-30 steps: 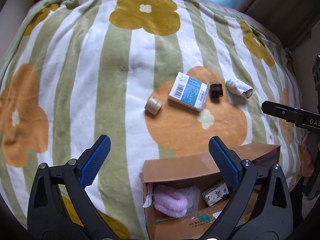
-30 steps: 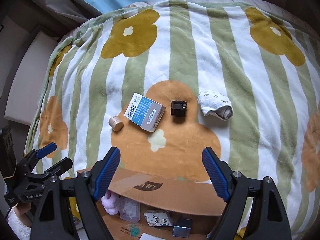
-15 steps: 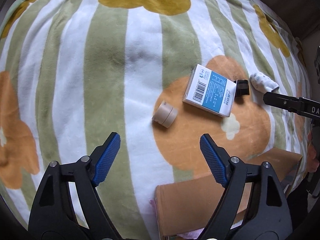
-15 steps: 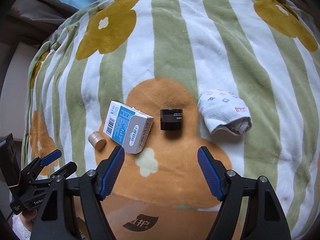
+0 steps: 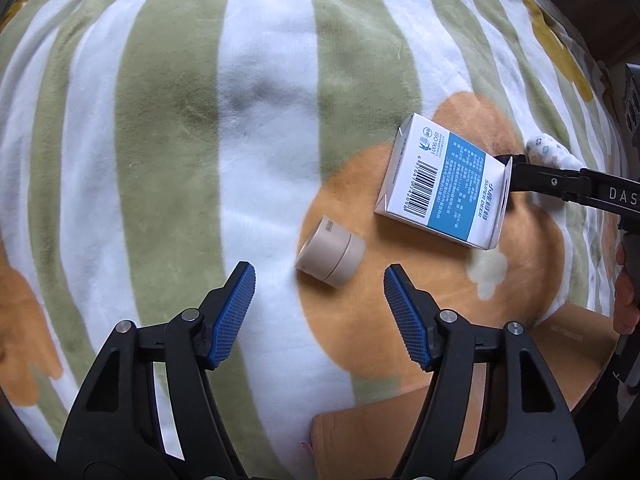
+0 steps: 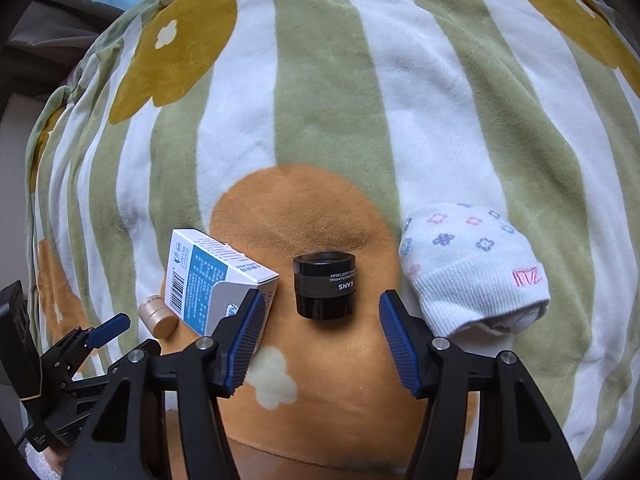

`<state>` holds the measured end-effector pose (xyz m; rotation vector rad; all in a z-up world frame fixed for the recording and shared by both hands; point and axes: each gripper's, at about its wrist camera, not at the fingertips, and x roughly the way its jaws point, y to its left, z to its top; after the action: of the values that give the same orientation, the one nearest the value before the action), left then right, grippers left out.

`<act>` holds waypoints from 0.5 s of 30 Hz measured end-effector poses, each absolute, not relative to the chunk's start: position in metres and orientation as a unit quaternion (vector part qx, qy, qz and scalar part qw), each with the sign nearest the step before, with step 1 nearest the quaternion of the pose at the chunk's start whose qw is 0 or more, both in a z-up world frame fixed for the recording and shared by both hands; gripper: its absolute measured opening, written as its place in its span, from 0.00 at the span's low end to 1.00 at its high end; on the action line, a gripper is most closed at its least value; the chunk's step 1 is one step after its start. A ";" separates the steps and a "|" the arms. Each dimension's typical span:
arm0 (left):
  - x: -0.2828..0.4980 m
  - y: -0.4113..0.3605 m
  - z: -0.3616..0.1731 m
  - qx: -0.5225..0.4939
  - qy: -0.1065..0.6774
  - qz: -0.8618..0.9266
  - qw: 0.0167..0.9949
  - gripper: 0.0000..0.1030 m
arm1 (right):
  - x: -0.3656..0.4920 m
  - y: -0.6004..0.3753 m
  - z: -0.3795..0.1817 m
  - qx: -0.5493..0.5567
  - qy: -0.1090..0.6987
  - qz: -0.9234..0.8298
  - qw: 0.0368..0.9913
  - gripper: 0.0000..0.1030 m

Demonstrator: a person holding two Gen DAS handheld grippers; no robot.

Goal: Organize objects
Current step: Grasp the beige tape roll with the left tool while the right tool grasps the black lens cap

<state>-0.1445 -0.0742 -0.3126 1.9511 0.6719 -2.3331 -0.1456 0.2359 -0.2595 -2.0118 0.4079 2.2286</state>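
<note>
Two pickups are being lined up: the wide-open, empty left gripper [image 5: 316, 312] is being aimed at the beige jar [image 5: 331, 255] at 12 o'clock. The equally open, empty right gripper [image 6: 320, 338] is being aimed at the black jar [image 6: 325, 286]; a short advance before closing is likely being called for.

Left gripper [image 5: 318, 312]: matte black plastic arms, triangular cut-outs, silver round-head screws at the pivots, blue ribbed pads [image 5: 232, 316] on the inner faces. Right gripper [image 6: 320, 340]: same build and colours. At 3 o'clock in the left view, its black finger bears white letters "DAS", with bare skin below. At 8 o'clock in the right view, a white fuzzy sleeve.
</note>
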 end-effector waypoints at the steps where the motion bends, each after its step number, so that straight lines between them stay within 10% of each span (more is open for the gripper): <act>1: -0.146 -0.074 -0.314 0.626 0.220 -0.748 0.015 0.58 | -0.147 0.236 -0.261 -0.663 0.133 0.734 0.057 0.53; 15: -0.161 -0.067 -0.326 0.632 0.224 -0.742 0.004 0.31 | -0.152 0.242 -0.271 -0.674 0.116 0.727 0.067 0.32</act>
<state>-0.1605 -0.0667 -0.3261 1.9806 0.7004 -2.3252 -0.1524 0.2417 -0.2714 -2.0310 0.3482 2.1905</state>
